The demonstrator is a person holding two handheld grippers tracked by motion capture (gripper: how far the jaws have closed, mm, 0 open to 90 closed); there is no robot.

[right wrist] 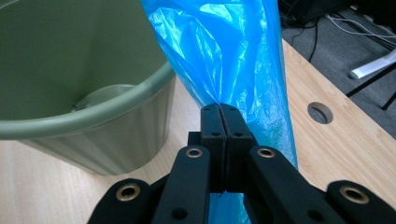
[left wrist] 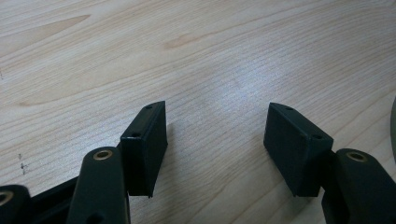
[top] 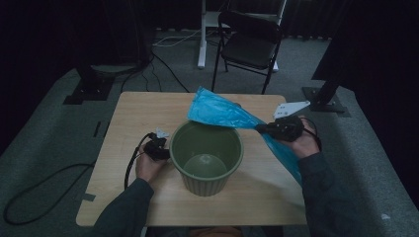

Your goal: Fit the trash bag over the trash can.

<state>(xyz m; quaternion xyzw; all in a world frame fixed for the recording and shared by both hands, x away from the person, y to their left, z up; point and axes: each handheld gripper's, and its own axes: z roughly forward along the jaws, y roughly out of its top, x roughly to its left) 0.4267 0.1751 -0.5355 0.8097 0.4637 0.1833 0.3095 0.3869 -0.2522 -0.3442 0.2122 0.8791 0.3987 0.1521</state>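
Blue thin plastic bag (top: 225, 113) is pinched between the pressed-together jaws of the right gripper (top: 260, 129), spreading up-left past the rim of the green ribbed plastic bin (top: 206, 157) at table centre. The right gripper view shows crinkled film (right wrist: 233, 56) beside the bin wall (right wrist: 116, 140). The left gripper (left wrist: 217, 144), jaws spread with nothing between, hovers over bare light wooden table (left wrist: 210, 56) left of the bin.

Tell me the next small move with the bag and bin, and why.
Probably bring the open left claw up to the bag to spread its mouth. The right claw is shut on bunched film beside the bin, and the bag is not yet inside.
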